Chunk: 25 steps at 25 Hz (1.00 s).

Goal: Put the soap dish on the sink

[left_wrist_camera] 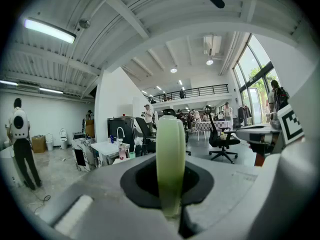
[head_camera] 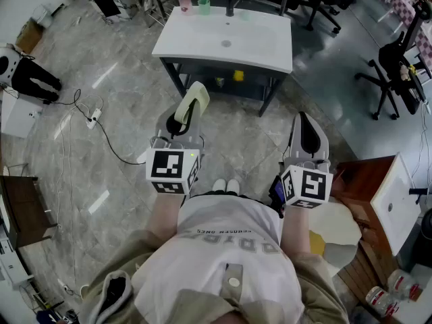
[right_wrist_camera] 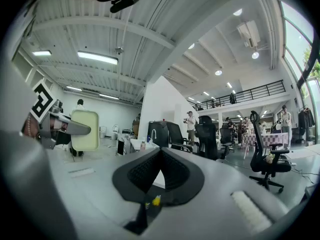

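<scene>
Item: soap dish point(head_camera: 194, 100), pale green, shallow, with rounded corners. Location: in the air above the grey stone floor point(head_camera: 101, 113), clamped at one end in the left gripper point(head_camera: 183, 123). The left gripper view shows it edge-on and upright, the fingers clenched tight on its lower edge, with most of the dish projecting past the fingertips. Right gripper point(head_camera: 303, 120): fingers pressed together with nothing between them, held level beside the left one and taking no part. Destination: sink point(head_camera: 263, 42) — a white surface with a moulded basin on a dark frame. It stands ahead of the person and well apart from both grippers, with open floor between. Along its back edge stand a pink cup point(head_camera: 183, 1), a green cup point(head_camera: 204, 6) and a dark tap point(head_camera: 230, 7). The basin and the front and right parts of the surface carry nothing. Status, judged from this layout: pick-up done and the dish secured, pointing towards the sink; approach not finished; placing not begun. Remaining: close the gap to the sink and bring the dish over a free part of the surface — the right side looks the roomiest. Then turn it flat, set it down, loosen the fingers and draw clear. Caution: the grip takes only a narrow edge of the dish, so it may pivot if it knocks against the rim.
</scene>
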{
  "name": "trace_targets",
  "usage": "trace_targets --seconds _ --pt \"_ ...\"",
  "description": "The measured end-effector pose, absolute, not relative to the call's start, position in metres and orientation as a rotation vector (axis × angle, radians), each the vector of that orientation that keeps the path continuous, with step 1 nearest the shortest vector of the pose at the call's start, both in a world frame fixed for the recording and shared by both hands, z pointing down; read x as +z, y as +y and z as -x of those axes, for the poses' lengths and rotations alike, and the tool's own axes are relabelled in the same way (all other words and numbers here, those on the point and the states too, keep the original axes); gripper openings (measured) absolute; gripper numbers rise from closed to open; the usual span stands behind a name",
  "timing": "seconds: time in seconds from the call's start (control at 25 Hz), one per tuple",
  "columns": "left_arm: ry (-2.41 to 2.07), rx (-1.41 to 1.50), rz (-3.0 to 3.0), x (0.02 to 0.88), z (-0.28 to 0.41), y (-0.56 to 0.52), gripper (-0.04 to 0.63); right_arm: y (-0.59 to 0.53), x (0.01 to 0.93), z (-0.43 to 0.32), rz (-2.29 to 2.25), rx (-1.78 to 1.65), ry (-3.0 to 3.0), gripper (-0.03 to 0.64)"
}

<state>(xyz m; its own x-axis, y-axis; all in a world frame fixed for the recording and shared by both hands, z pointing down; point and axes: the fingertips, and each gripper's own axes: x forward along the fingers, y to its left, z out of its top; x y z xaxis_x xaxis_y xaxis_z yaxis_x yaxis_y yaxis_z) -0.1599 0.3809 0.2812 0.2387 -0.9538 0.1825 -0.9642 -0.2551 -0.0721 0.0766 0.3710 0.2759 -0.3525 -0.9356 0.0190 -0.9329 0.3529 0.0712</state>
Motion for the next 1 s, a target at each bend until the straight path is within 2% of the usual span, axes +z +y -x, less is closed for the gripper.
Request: trace_targets --seconds 0.52,1.0 --pt "-1.885 0.296 -2.427 0.281 0.155 0.369 0.018 0.360 0.274 -0.076 -1.724 -0.106 -2.537 -0.003" --pt "-1.904 0.298 -2.417 0.285 0.147 0.352 0.018 0.339 0.278 -0.100 -1.799 0.007 -2.609 0.000"
